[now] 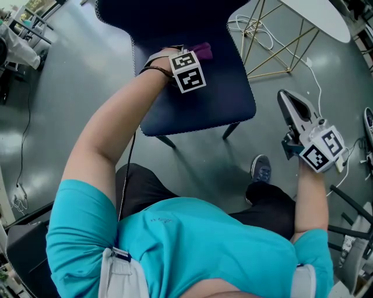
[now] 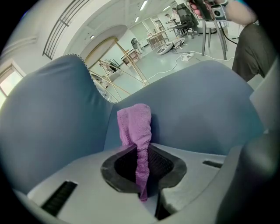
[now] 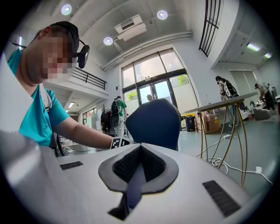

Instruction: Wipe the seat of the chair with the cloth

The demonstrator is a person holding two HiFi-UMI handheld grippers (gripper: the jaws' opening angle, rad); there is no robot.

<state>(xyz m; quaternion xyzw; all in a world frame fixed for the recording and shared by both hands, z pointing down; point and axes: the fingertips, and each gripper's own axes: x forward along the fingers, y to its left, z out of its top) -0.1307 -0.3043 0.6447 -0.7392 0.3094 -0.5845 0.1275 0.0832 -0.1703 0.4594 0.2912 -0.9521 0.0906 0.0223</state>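
The dark navy chair seat [image 1: 204, 105] lies below me, and its backrest [image 2: 52, 127] rises on the left in the left gripper view. My left gripper [image 1: 192, 58] hovers low over the back of the seat, shut on a purple cloth [image 2: 136, 127]. The cloth [image 1: 203, 50] pokes out past the marker cube. The free end stands up beyond the jaws. My right gripper [image 1: 285, 98] is held off to the right of the chair, over the floor, shut with nothing in it. From there the chair [image 3: 155, 124] shows ahead.
A white table [image 1: 317, 17] on thin gold legs [image 1: 274, 55] stands right of the chair, with white cables [image 1: 256, 29] on the floor beneath it. My shoe [image 1: 260, 169] is in front of the chair legs. People stand far off in the hall.
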